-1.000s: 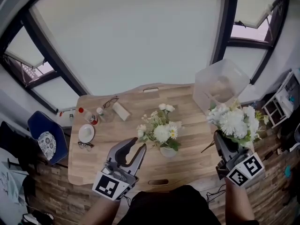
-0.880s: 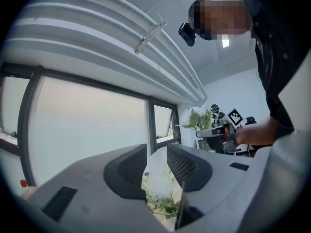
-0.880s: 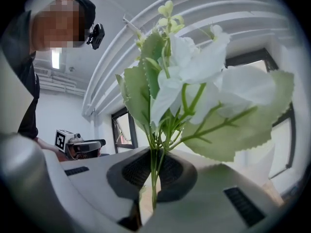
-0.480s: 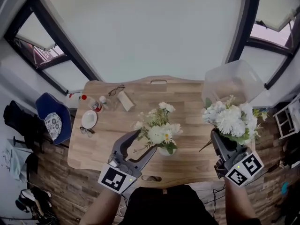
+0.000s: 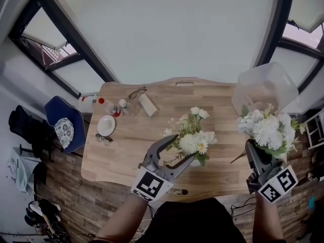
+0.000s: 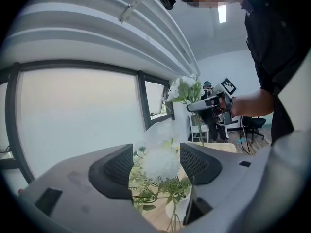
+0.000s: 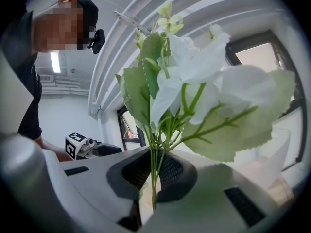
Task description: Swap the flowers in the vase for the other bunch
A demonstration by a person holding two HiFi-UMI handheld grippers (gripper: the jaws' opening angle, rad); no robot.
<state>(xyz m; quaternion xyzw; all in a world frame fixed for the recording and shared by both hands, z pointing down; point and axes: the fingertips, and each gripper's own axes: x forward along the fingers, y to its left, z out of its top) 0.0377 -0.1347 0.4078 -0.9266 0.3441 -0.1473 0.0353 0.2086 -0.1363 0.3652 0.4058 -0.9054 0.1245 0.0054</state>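
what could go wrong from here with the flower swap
The left tool, jaws opening with the vase flowers showing between them, may close on blooms rather than stems and crush them. Pulling them could tip the small vase. The right tool pinches its bunch by thin stems, which might slip.

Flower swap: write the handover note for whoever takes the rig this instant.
Left gripper: jaws opening, one on either side of the flowers in the vase, not gripping them.
Right gripper: shut on the stems of the other bunch, held upright near the right end of the table.
Done: the other bunch is in hand; the vase is not yet emptied.
Left: close on the flowers, lift them out, set them aside, put the other bunch in the vase.
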